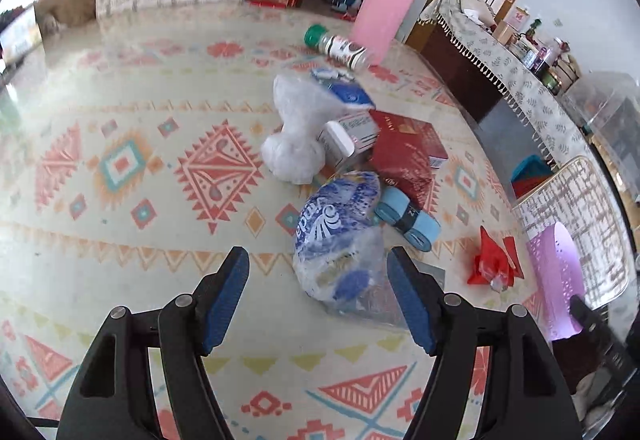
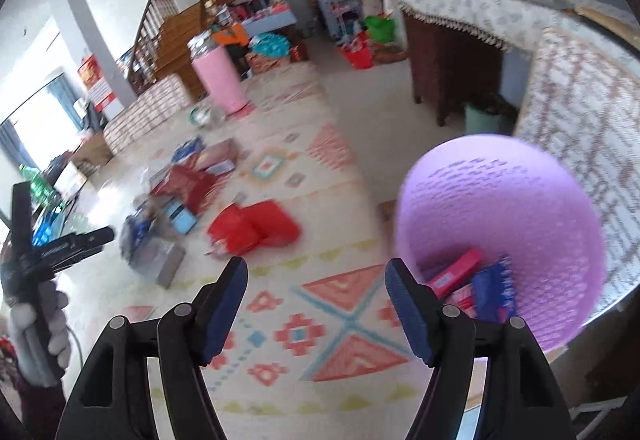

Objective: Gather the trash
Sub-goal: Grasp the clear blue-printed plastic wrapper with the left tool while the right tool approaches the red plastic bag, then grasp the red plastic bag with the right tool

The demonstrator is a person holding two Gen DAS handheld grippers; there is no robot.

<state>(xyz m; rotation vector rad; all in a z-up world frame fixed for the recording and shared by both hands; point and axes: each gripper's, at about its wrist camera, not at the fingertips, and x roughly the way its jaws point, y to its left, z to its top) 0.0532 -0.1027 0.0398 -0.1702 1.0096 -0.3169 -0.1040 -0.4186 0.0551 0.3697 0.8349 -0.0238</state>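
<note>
Clearly the left tongs (image 1: 318, 282) are the nearer pair to the litter: their blue pads stand apart with nothing clamped, and the crumpled blue-and-white plastic bag (image 1: 340, 236) lies just ahead of them on the patterned desk (image 1: 120, 120), slightly toward the right pad, its lower end reaching in between the two tips without either pad pressing on it. The bag's long axis runs away from the tongs, up and slightly left in the left wrist view, so the pads already straddle its narrow side — a fair line for a pinch, I judge. Beyond it the rest of the trash sits in a loose heap: a white plastic bag (image 1: 294, 136), a small white carton (image 1: 344, 138), a dark red box (image 1: 408, 152), a light blue roll (image 1: 408, 218) touching the printed bag, and a green-capped bottle (image 1: 336, 46) lying on its side near a pink cylinder (image 1: 386, 16). A red wrapper (image 1: 494, 260) lies apart to the right, near the purple bin (image 1: 556, 276). The right tongs (image 2: 316, 284) are also apart and empty, held over bare desk pattern with the purple bin (image 2: 500, 224) just to their right; a pink box (image 2: 456, 276) and a blue packet (image 2: 494, 292) already lie inside it. From there the red wrapper (image 2: 254, 228) is the closest piece, ahead and to the left.
</note>
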